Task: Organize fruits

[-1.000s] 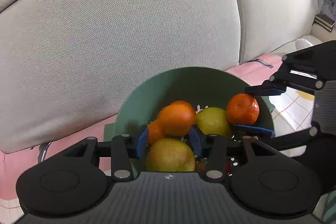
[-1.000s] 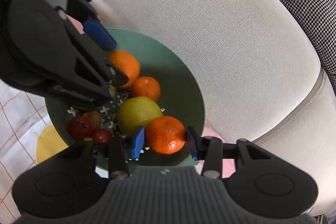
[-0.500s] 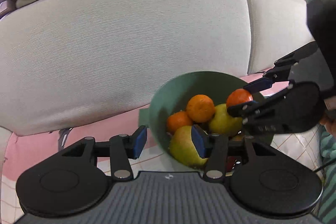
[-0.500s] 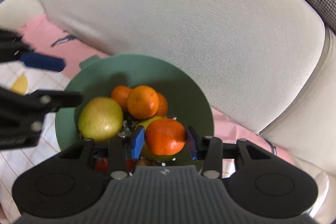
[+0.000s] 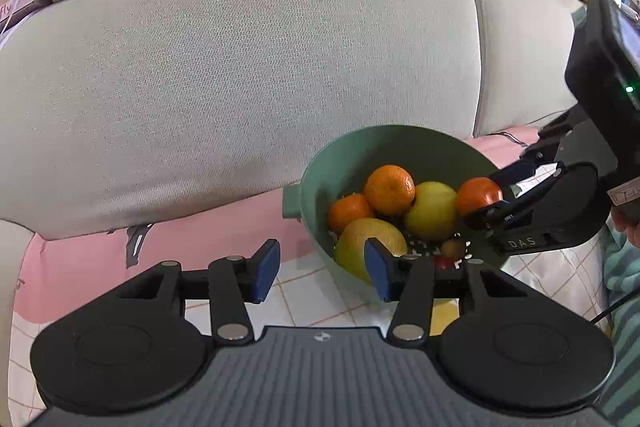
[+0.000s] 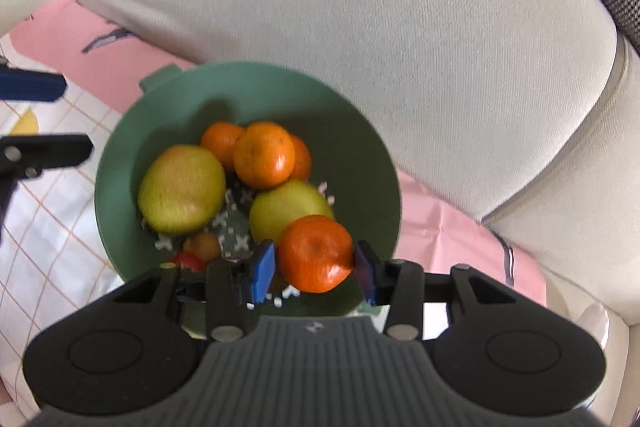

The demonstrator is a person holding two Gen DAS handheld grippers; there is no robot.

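Right gripper (image 6: 314,267) clamped on mandarin (image 6: 314,253) over bowl (image 6: 360,131); left gripper (image 5: 320,269) open, empty; release pending.

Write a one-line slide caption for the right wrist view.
Right gripper clamps a mandarin above a green colander of citrus and pears beside a sofa.

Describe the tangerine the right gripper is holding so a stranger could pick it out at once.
Find the green colander bowl sitting in front of the beige sofa. Over its near rim, the right gripper clamps one tangerine between blue pads. Unlike the other tangerines, piled at the bowl's far side by two yellow-green pears, it alone is gripped.
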